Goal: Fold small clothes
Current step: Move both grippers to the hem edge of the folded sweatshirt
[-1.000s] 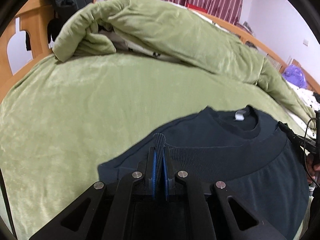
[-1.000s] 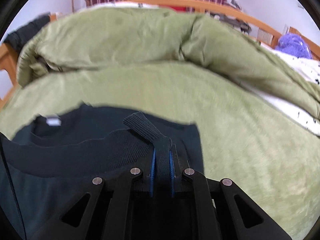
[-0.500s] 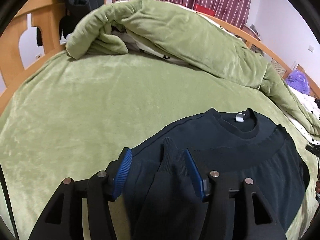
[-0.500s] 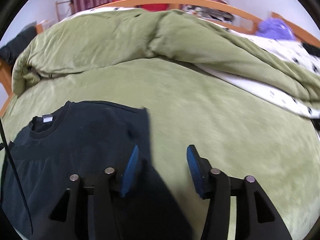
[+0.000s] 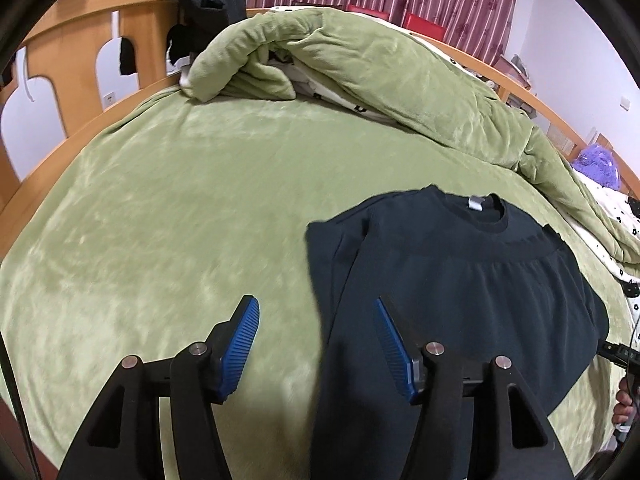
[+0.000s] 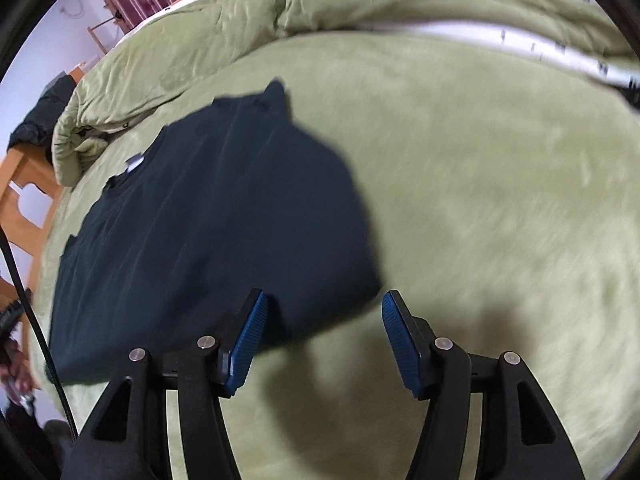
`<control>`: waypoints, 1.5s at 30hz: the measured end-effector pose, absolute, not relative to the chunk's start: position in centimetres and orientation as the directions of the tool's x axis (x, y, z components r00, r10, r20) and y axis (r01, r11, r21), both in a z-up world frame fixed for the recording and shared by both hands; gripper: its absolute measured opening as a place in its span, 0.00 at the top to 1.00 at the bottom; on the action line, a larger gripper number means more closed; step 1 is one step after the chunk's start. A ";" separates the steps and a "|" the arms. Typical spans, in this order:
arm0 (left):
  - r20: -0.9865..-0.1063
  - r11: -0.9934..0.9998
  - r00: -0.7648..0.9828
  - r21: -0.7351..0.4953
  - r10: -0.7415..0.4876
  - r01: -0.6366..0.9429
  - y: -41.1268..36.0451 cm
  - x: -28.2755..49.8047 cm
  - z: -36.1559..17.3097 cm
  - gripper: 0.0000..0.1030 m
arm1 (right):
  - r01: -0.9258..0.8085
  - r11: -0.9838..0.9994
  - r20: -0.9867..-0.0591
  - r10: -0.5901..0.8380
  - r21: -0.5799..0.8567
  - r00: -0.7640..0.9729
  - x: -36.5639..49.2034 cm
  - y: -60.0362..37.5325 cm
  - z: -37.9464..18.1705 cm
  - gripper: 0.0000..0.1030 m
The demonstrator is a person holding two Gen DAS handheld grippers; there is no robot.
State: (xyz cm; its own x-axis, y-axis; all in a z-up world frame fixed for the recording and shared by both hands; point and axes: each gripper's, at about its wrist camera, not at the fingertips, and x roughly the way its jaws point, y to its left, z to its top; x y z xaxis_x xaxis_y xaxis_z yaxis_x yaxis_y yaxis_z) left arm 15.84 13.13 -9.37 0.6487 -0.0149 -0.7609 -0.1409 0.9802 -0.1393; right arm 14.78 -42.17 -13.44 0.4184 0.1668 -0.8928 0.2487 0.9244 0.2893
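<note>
A dark navy sweatshirt (image 5: 460, 292) lies folded on the green bed cover (image 5: 180, 208), its hem band laid up near the collar and white neck label. My left gripper (image 5: 316, 340) is open and empty, above the sweatshirt's left edge. In the right wrist view the sweatshirt (image 6: 208, 220) lies to the left and ahead. My right gripper (image 6: 324, 336) is open and empty, held over the sweatshirt's near right corner and the cover.
A bunched green duvet (image 5: 360, 64) lies along the far side of the bed. A wooden bed frame (image 5: 80, 60) with dark clothes hung on it stands at the left. A purple plush toy (image 5: 596, 164) sits at the far right. A cable (image 6: 24, 292) hangs at the left.
Both grippers were shut on the sweatshirt's ribbed hem, then opened and let it go. Both have pulled back and risen. The sweatshirt now lies folded on the cover.
</note>
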 end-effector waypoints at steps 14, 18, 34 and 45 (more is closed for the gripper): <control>-0.768 0.970 0.641 -0.166 -0.016 -0.175 15.1 13.0 -9.9 0.44 | 0.355 0.826 -0.823 0.210 0.438 0.528 17.5 -41.8 -13.7 0.86; -0.764 0.975 0.645 -0.162 -0.026 -0.153 14.9 12.4 -9.4 0.44 | 0.360 0.799 -0.799 0.232 0.482 0.555 14.8 -42.6 -11.9 0.87; -0.756 0.992 0.652 -0.117 -0.058 -0.048 12.1 9.2 -8.7 0.44 | 0.328 0.893 -0.885 0.142 0.307 0.444 2.3 -41.3 -9.7 0.76; -0.761 0.993 0.643 -0.115 -0.090 0.003 9.0 8.8 -9.4 0.44 | 0.189 0.982 -0.795 -0.111 0.005 0.597 0.8 -36.0 -2.9 0.66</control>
